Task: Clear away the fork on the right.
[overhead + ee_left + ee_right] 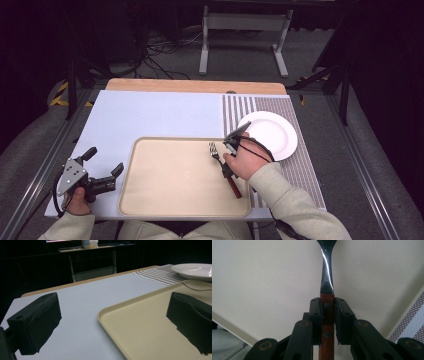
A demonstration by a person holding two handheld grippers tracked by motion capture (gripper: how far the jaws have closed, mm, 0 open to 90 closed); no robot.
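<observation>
The right gripper (327,322) is pinching the wooden handle of a fork (327,277), its fingers (315,315) pressed against both sides of the handle. In the right gripper view the tines are running off the top edge and the handle's end is disappearing below. In the high view the right hand (247,159) is covering most of the handle, while the fork's head is showing over the beige tray (165,200). The left gripper (104,170) is hovering at the desk's (150,112) left side, fingers (35,325) spread wide with nothing between them. A white plate (280,132) is sitting on the striped mat (305,175), partly cut off in the left gripper view.
</observation>
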